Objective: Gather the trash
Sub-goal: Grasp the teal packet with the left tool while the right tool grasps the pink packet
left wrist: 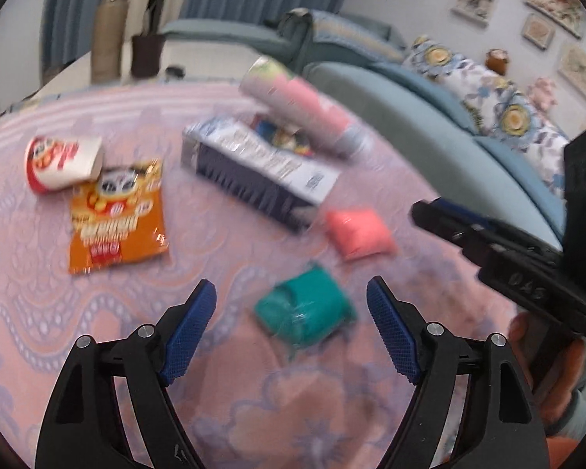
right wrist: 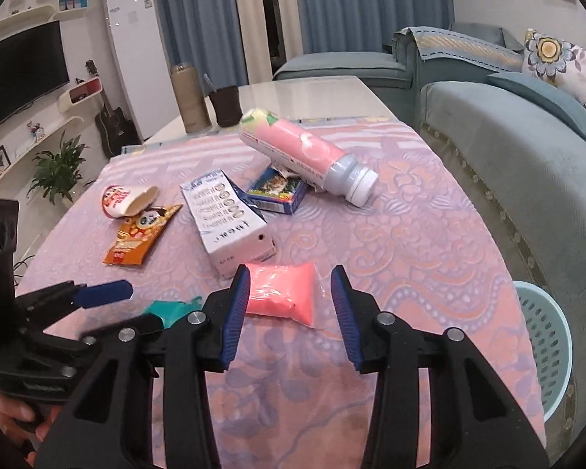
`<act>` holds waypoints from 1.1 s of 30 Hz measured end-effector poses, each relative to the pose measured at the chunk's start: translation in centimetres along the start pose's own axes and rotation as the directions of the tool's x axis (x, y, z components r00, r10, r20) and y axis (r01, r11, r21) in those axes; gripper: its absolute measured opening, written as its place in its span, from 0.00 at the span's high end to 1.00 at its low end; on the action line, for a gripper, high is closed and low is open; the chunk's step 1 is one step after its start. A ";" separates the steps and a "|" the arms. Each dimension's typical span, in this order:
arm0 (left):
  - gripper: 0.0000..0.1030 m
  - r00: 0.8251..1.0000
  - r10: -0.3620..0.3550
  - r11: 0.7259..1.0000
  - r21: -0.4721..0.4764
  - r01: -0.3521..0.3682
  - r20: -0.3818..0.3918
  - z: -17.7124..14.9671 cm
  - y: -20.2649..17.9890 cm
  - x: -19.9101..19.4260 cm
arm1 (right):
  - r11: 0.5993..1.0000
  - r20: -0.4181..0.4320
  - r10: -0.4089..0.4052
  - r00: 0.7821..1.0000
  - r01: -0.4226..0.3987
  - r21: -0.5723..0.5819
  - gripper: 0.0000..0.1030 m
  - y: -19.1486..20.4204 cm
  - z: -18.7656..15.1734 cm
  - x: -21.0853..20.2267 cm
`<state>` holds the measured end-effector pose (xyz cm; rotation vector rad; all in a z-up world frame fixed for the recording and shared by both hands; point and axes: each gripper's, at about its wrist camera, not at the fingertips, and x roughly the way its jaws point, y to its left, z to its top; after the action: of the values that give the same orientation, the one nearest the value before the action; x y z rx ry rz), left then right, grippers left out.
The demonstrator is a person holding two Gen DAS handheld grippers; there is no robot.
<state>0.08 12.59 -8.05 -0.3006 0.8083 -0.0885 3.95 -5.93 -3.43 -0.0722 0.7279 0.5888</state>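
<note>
The right gripper point(right wrist: 290, 305) hovers with its fingers spread wide, holding nothing, and the pink packet point(right wrist: 282, 293) lies just ahead of them, centred in the gap, on the near part of the patterned surface point(right wrist: 429, 242). The packet's long axis runs left to right, across the line of the fingers, so they would straddle its short width if lowered straight on. It is a small, soft, pillow-shaped plastic pouch, salmon pink with a clear crimped edge on its right end.

The left gripper point(left wrist: 292, 312) is likewise wide and empty, and a crumpled teal packet point(left wrist: 304, 312) sits between its tips; this view is blurred, so contact cannot be judged. The right gripper is nearer the pink packet, the left nearer the teal one. A pale blue basket point(right wrist: 547, 336) stands off the surface's right edge, probably the bin.
</note>
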 end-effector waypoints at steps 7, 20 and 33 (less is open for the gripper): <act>0.30 0.999 0.016 1.000 -0.005 -0.017 -0.052 0.2 0.3 1.0 | 1.000 -0.041 -0.005 0.999 0.005 0.007 0.60 0.0 -0.4 1.6; 0.51 0.997 0.051 0.998 0.039 -0.048 -0.062 0.1 -0.9 1.5 | 0.999 -0.111 0.001 0.994 0.003 0.035 0.41 -0.4 -0.2 3.1; 0.53 0.999 0.033 0.997 -0.063 -0.032 0.012 -0.1 0.7 -0.4 | 1.000 -0.233 0.015 0.972 -0.008 0.029 0.39 0.9 0.4 6.4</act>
<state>-0.29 13.30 -8.10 -0.3473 0.8036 -0.0306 7.46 -1.97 -7.13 -0.1127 0.9648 0.5868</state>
